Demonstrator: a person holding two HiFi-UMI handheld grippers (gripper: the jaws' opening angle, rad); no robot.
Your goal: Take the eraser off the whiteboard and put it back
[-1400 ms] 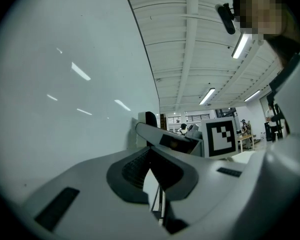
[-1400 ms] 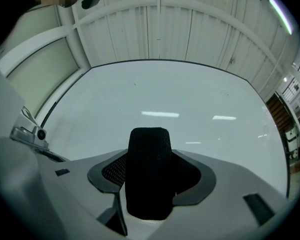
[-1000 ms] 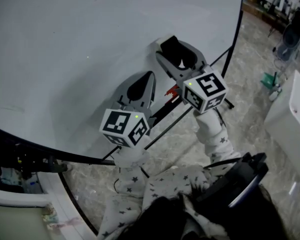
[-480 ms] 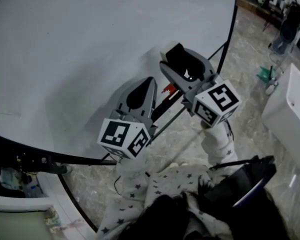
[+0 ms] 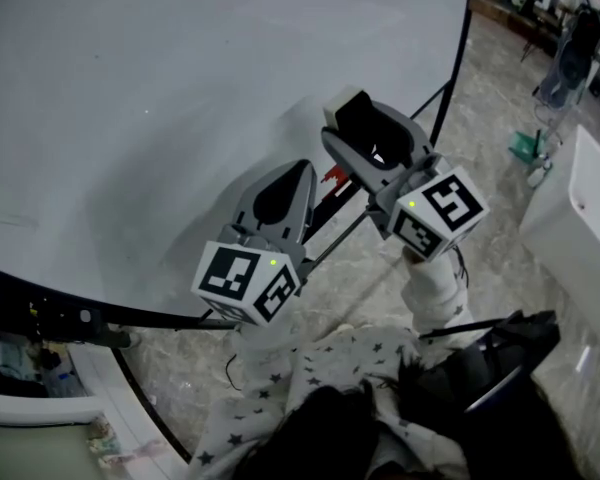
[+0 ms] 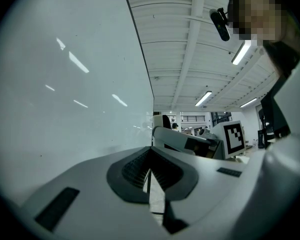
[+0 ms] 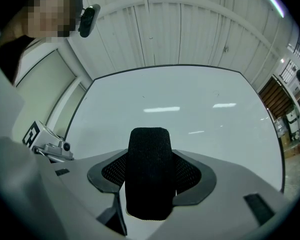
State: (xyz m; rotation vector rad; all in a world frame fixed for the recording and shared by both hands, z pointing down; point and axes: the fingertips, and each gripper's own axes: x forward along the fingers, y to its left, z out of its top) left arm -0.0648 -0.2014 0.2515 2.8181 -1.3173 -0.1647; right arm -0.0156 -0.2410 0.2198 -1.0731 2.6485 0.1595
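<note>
Clenching the eraser in the right gripper, with both jaws pressing on its flanks and the felt end poking out past the tips toward the whiteboard. Keeping the left gripper clenched on nothing, at about 7 o'clock of the right one in the head view, doing no work. Holding the eraser at about 1 o'clock of that view's middle, close to the board's lower right part; not telling from any view whether touching the surface or hanging just off it.

Risking, most likely, a drop: letting go before seating the eraser flat on the board, presumably a magnetic hold, and so sending it down to the floor at 4 o'clock. Risking also a skewed landing by coming in tilted, catching one edge first and twisting the eraser between the jaws. Possibly pressing too hard and rocking the board.

Appearing as a round-topped block, turning a black, finely woven felt toward the right gripper view and showing a pale body on its 11 o'clock side in the head view. Looking soft, free of visible marks, standing upright between the jaws.
</note>
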